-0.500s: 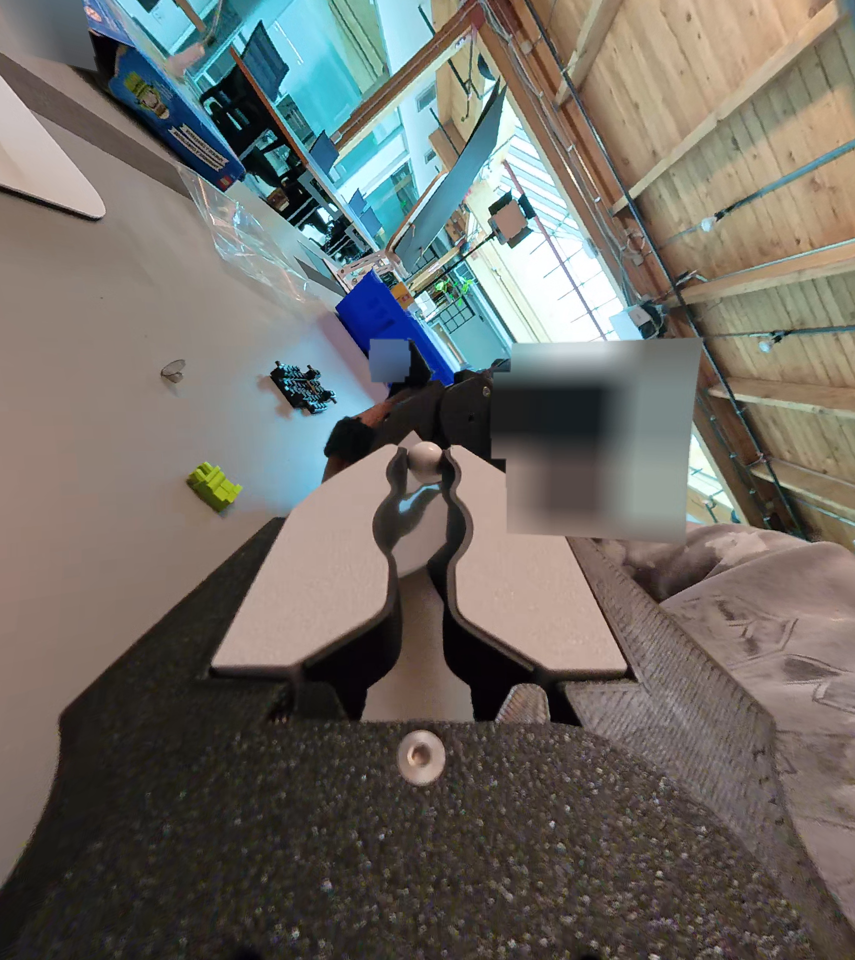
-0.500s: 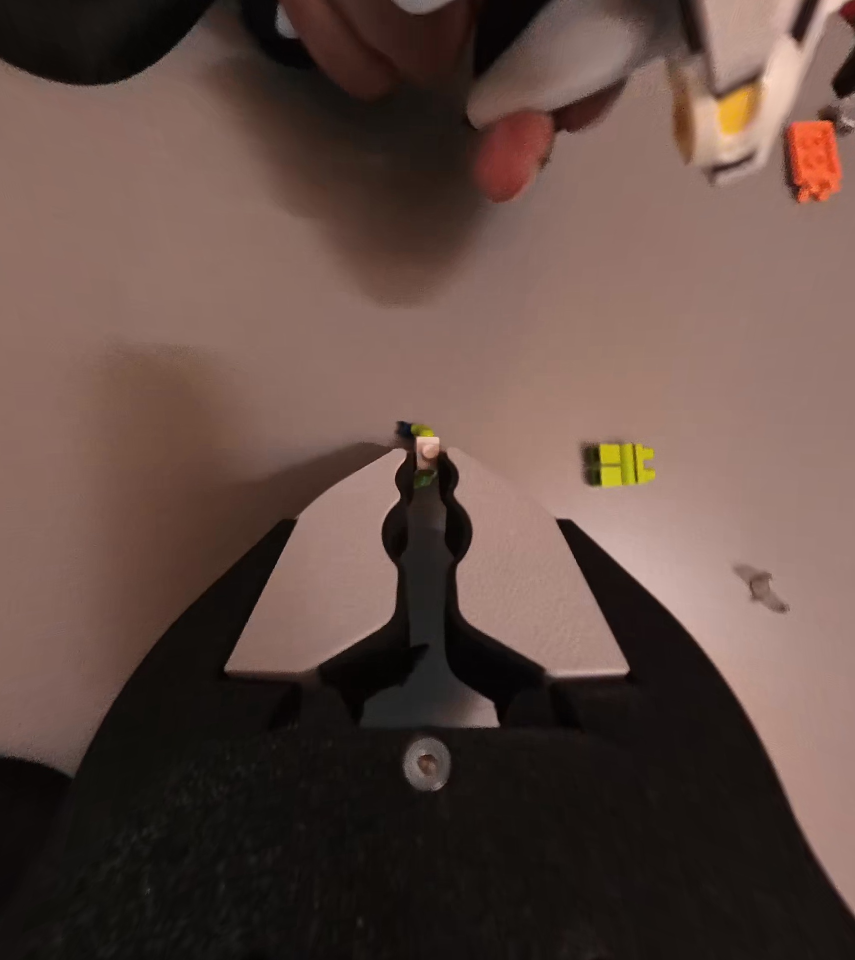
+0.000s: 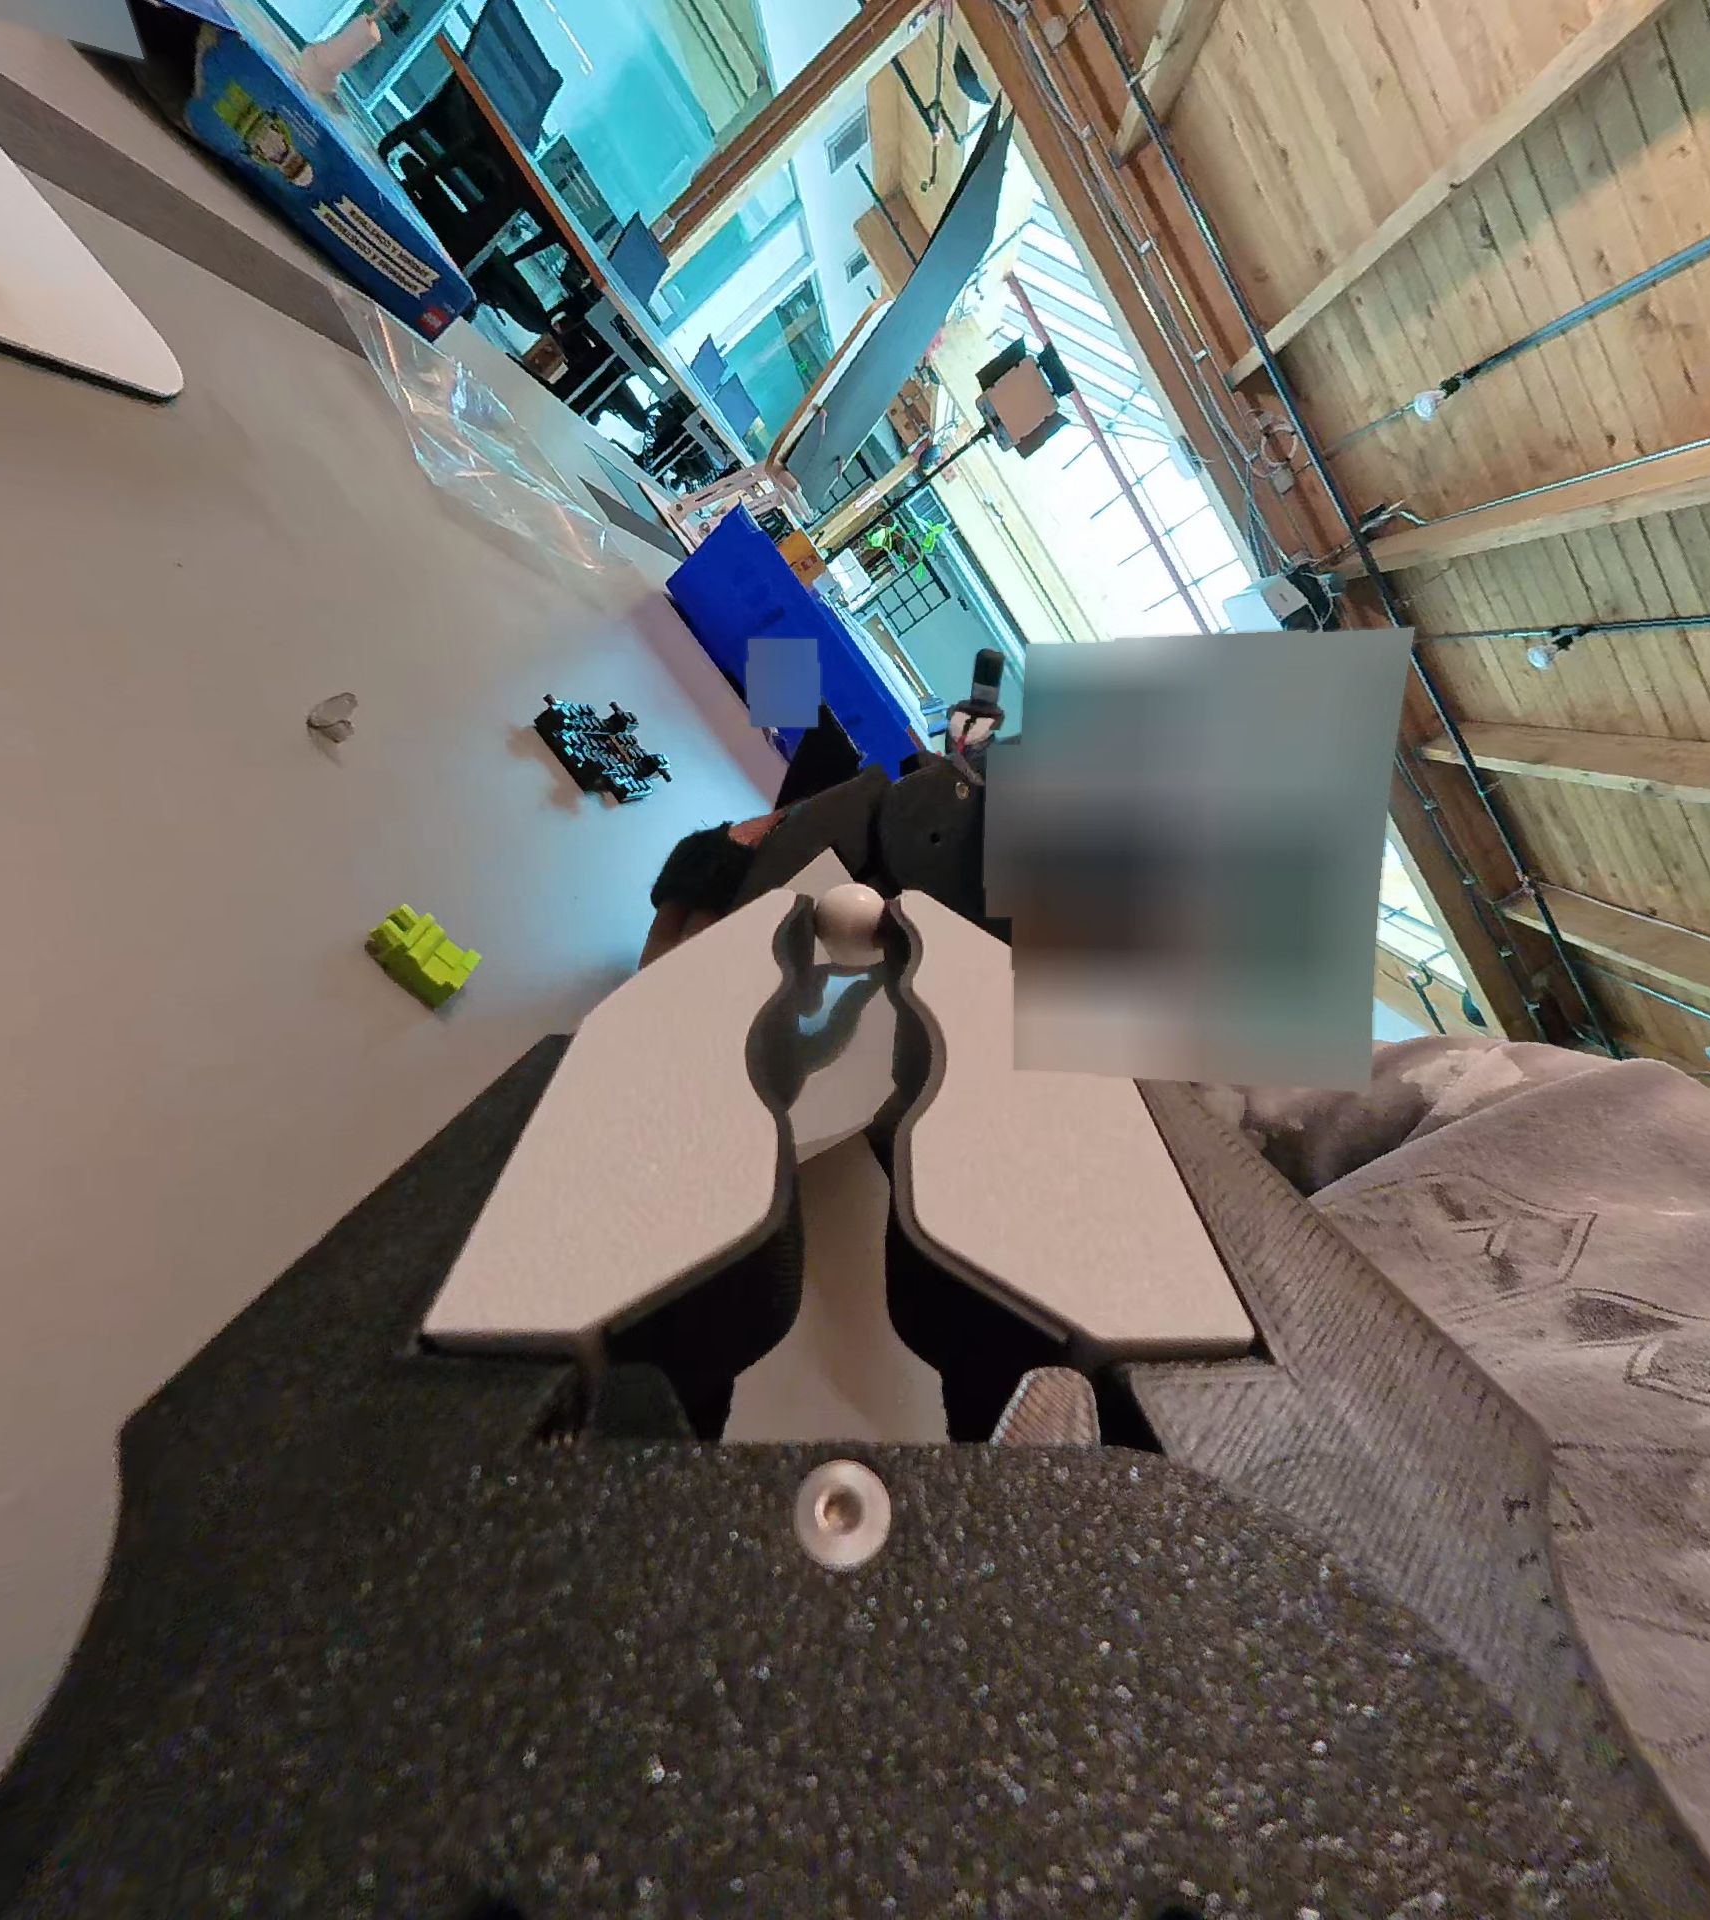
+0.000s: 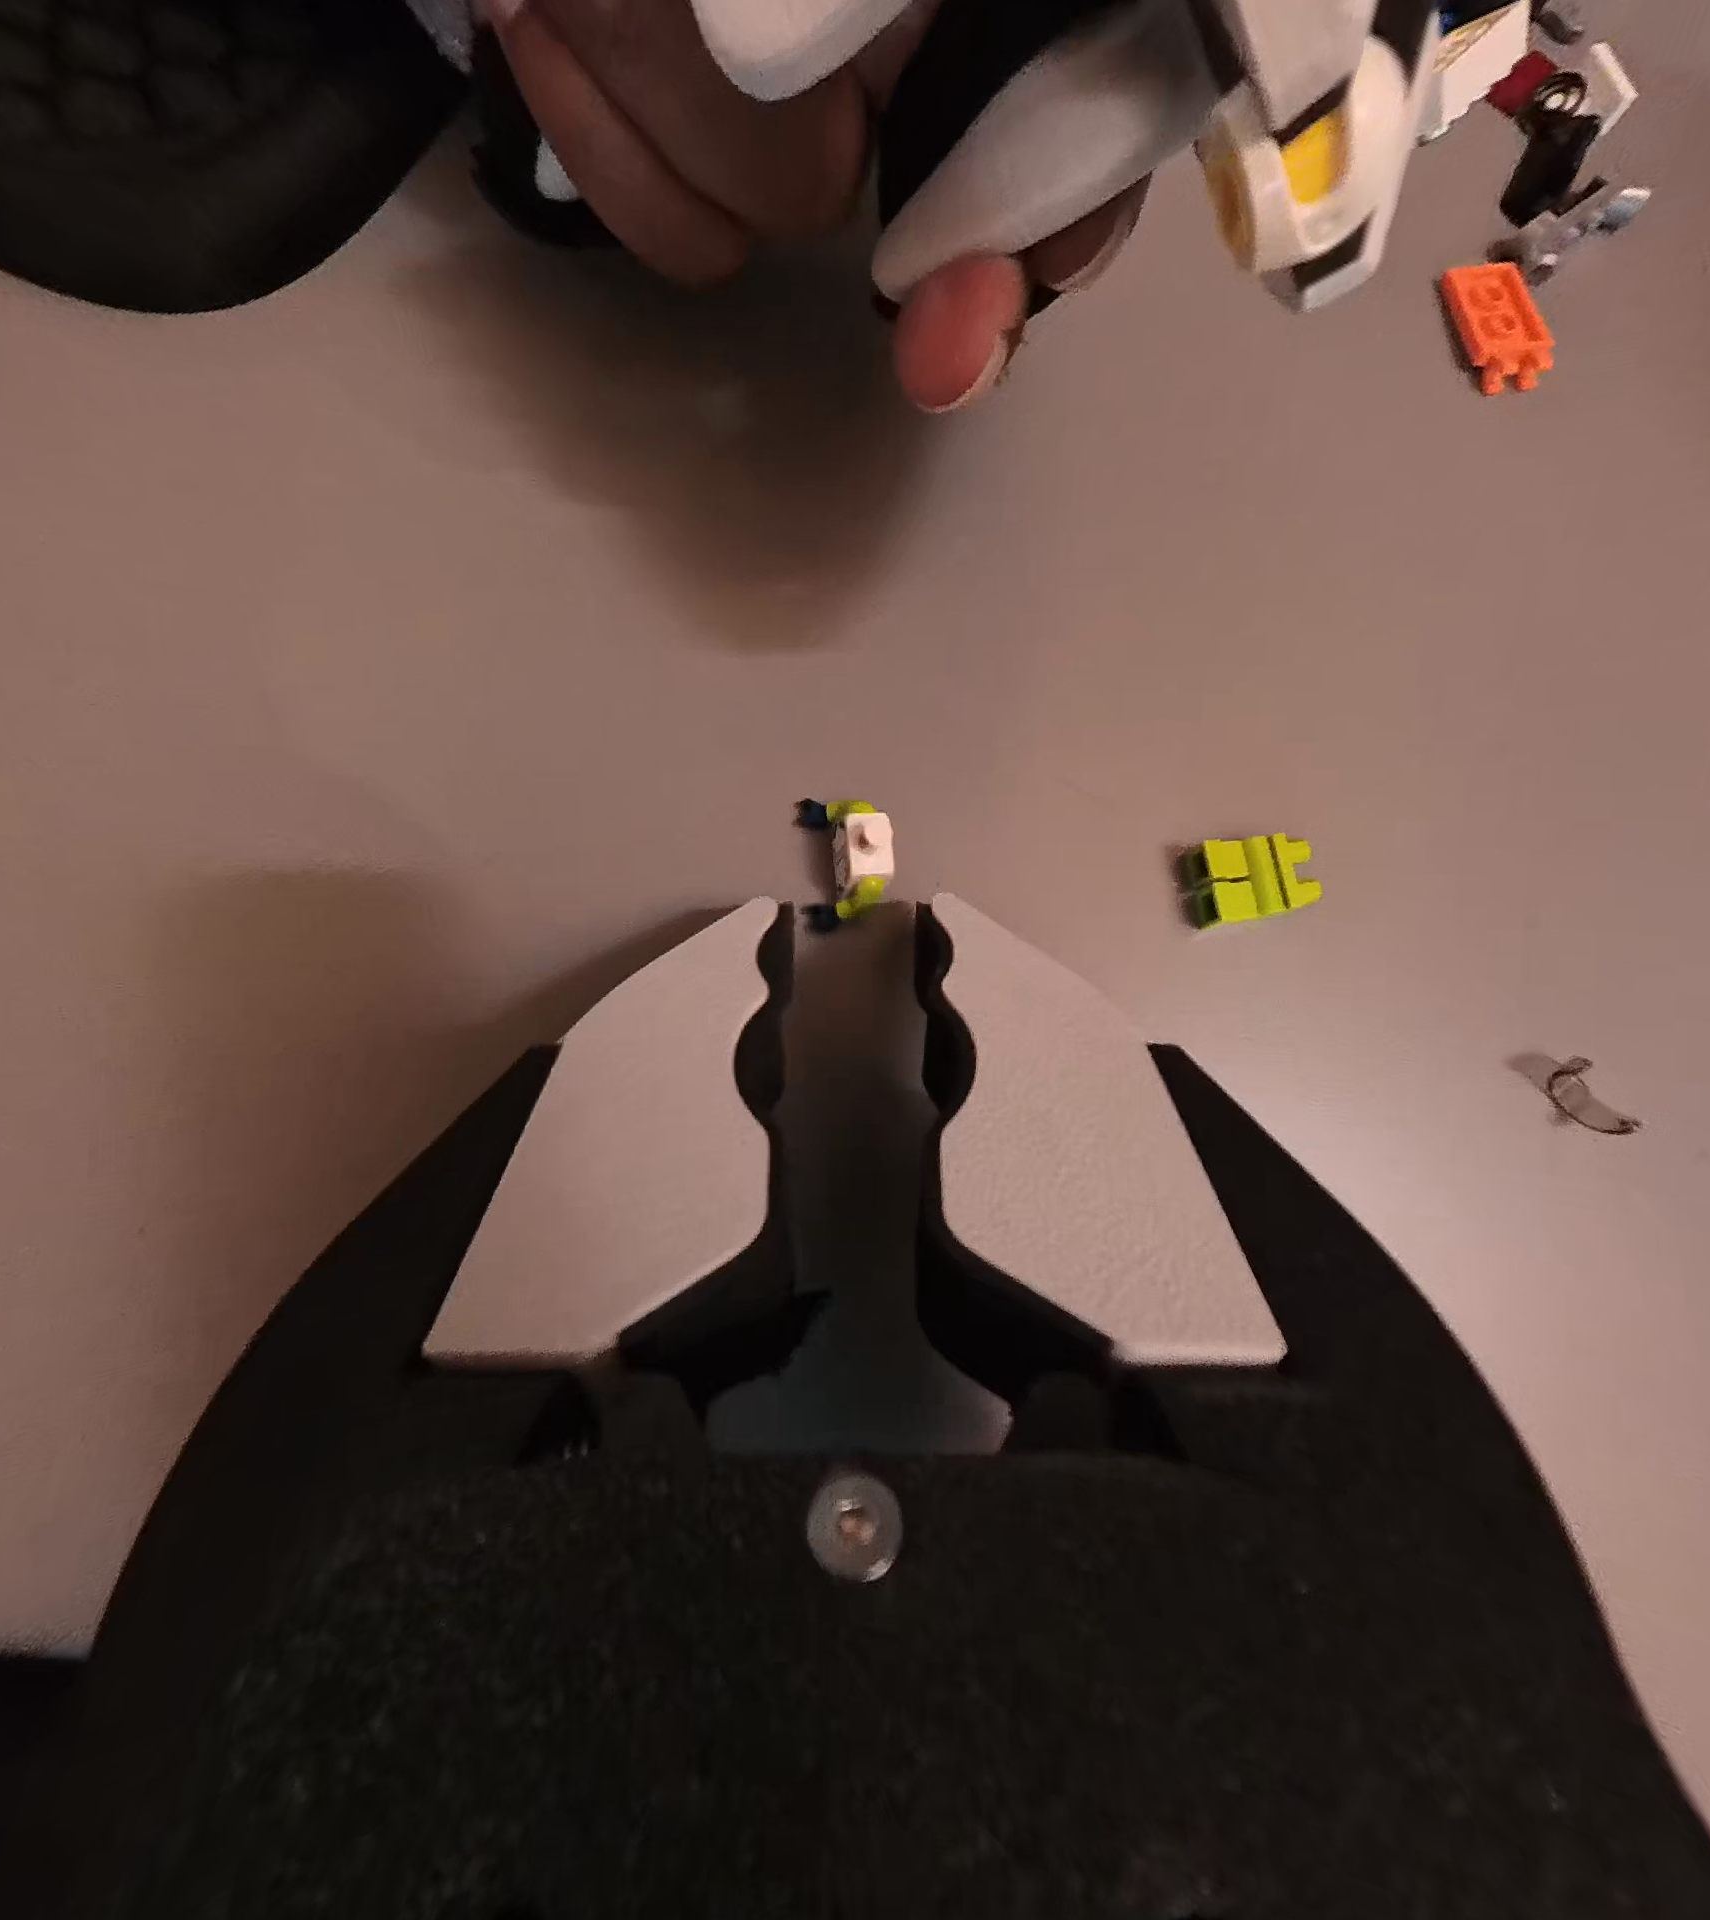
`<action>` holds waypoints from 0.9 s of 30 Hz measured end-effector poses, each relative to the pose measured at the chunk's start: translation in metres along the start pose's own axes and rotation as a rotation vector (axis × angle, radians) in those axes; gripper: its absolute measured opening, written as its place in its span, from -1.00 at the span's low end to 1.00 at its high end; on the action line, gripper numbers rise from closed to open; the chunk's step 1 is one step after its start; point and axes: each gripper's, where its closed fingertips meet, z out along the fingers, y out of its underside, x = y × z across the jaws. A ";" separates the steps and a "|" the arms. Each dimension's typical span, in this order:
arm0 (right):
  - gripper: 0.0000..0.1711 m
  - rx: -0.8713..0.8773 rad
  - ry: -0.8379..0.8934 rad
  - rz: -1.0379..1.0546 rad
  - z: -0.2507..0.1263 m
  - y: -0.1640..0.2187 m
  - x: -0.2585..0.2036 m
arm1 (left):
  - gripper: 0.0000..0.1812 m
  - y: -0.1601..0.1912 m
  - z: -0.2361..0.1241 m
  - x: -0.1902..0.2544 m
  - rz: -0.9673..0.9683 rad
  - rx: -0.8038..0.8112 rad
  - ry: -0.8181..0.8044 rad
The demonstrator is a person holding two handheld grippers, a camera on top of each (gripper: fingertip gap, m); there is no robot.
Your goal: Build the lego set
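Grey fingers of the right gripper (image 4: 851,909) stand apart above the pale table (image 4: 207,675), with nothing between them. Just past the fingertips a minifigure torso (image 4: 859,854) lies on the table: white body, lime arms, dark hands, neck stud facing the camera. One of its lower hands sits at the mouth of the gap; contact with the fingers is not visible. To the right of the torso, apart from it, lies a lime leg piece (image 4: 1248,881). Farther right and nearer the camera rests a small clear part (image 4: 1573,1091). At the far right edge lie an orange plate (image 4: 1495,327) and a cluster of loose pieces (image 4: 1557,156) in white, black and red. At the top of the right wrist view a person's hand (image 4: 778,177) grips the other tool.

Left gripper (image 3: 849,925) is clamped on a small grey ball-shaped piece (image 3: 849,923), held at the very fingertips, raised off the table and tilted steeply. In the left wrist view the lime leg piece (image 3: 423,954) lies on the table to the left, the clear part (image 3: 331,717) beyond it, and a black studded assembly (image 3: 602,750) farther still. Clear plastic bag (image 3: 487,457) and a blue box (image 3: 311,177) sit near the table's far edge.
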 end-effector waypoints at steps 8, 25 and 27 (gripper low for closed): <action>-0.80 0.026 0.019 0.026 0.007 -0.003 0.001 | -0.86 0.002 0.000 0.000 0.011 -0.011 -0.006; -0.88 0.029 0.026 0.042 0.011 -0.006 0.005 | -0.86 0.006 0.002 0.003 0.030 -0.039 0.000; -0.89 0.032 0.030 0.038 0.012 -0.006 0.005 | -0.86 0.007 0.002 0.004 0.032 -0.042 0.002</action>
